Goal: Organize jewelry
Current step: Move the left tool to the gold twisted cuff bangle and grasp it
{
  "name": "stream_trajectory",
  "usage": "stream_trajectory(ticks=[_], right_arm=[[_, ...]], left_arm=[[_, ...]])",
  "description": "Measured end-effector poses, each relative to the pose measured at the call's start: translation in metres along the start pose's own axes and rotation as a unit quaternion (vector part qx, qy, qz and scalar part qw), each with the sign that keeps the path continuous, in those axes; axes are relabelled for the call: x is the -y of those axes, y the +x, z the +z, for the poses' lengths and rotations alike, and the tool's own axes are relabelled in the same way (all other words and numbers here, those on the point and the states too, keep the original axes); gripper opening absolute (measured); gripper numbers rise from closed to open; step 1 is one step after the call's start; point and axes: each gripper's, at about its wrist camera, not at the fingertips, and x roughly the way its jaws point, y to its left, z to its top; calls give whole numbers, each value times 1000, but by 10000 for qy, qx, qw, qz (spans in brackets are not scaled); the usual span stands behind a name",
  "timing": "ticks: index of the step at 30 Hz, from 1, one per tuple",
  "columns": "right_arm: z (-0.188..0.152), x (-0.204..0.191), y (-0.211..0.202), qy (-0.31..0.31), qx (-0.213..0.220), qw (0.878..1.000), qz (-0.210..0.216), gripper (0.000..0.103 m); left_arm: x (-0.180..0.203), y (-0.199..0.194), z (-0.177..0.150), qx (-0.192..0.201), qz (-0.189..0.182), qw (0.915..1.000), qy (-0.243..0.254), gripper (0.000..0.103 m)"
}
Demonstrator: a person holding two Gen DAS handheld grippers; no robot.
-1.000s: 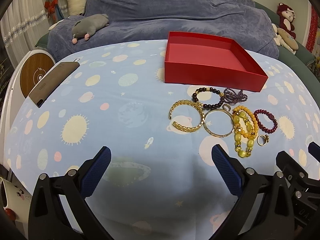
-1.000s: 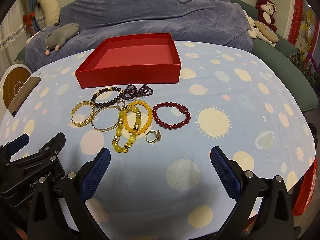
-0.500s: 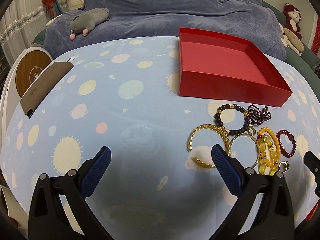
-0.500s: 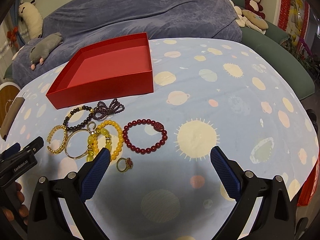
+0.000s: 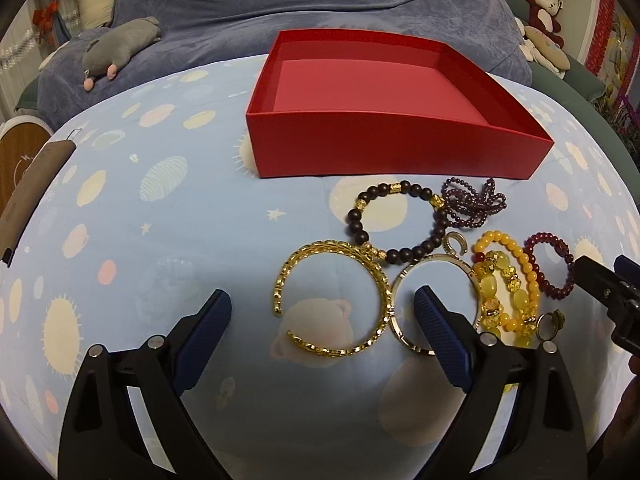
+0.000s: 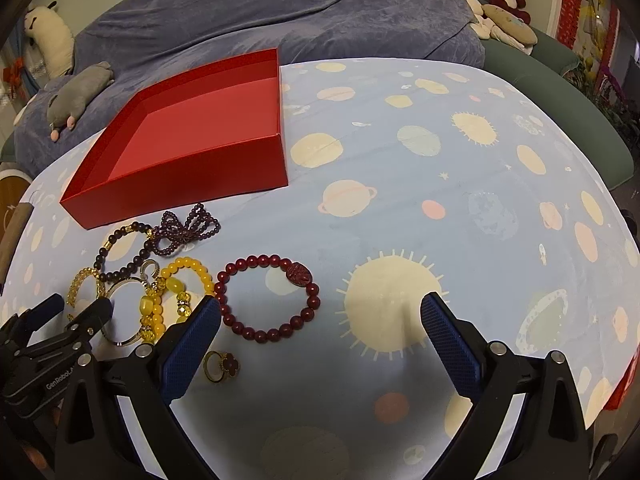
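Both grippers have come closer to the jewelry than a second ago, so the pieces now lie just ahead of the fingers instead of well beyond them. The left gripper (image 5: pixel 322 326) hangs with its blue ribbed pads wide apart and nothing between them; the gold open cuff (image 5: pixel 334 298) lies in that gap on the cloth. The right gripper (image 6: pixel 320 330) is equally wide open and holds nothing, with the dark red bead bracelet (image 6: pixel 268 296) just ahead of its left pad.

Eight pieces lie clustered on the tablecloth (image 6: pixel 460 208). Nearest is one gold ring (image 6: pixel 221 366) with a dark flower top. Then come the cuff, one thin gold bangle (image 5: pixel 434 300), two yellow bead bracelets (image 5: pixel 506 284) overlapping, and the red one with its carved oval bead. Farther are one small open ring (image 5: pixel 454 244), one dark brown bead bracelet (image 5: pixel 394 224) with gold spacers, and one bunched purple bead strand (image 5: pixel 474 204).

Beyond them sits one shallow red box (image 5: pixel 392 148), matte card, with nothing inside. The cloth is pale blue, printed with suns and planets.
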Motion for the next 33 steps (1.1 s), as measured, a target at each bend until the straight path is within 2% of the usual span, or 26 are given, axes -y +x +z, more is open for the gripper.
stream_trajectory(ticks=[4,6,11,14,16,20,27,31,33], right_arm=[[-1,-6,1,-120,3,9999,-2,96],[-2,-8,1,-168,7,9999,-19,96],[-2,-7,1,-139,11,9999,8,96],[0,-6,1,-105,23,9999,15,96],[0,-6,1,-105,21,9999,19,96],[-1,-7,0,-136,33,9999,13,96],[-2,-12,0,-227,37,9997,11,96],[-3,-16,-1,-310,64,9995,-8,96],[-4,-19,-2,-359,70,9993,-2,96]], left_arm=[[-1,3,1,35,-7,10000,-32,90],[-4,2,1,57,5,10000,-65,86],[-12,-1,3,128,-14,9998,-176,66],[-18,-5,5,166,-144,9993,-316,59],[-21,-10,7,305,-308,9983,-396,60],[-24,-4,9,220,-276,9980,-519,60],[-20,1,9,217,-109,9989,-393,62],[-22,0,9,212,-6,9992,-338,53],[-24,-1,8,198,-65,9992,-346,53]])
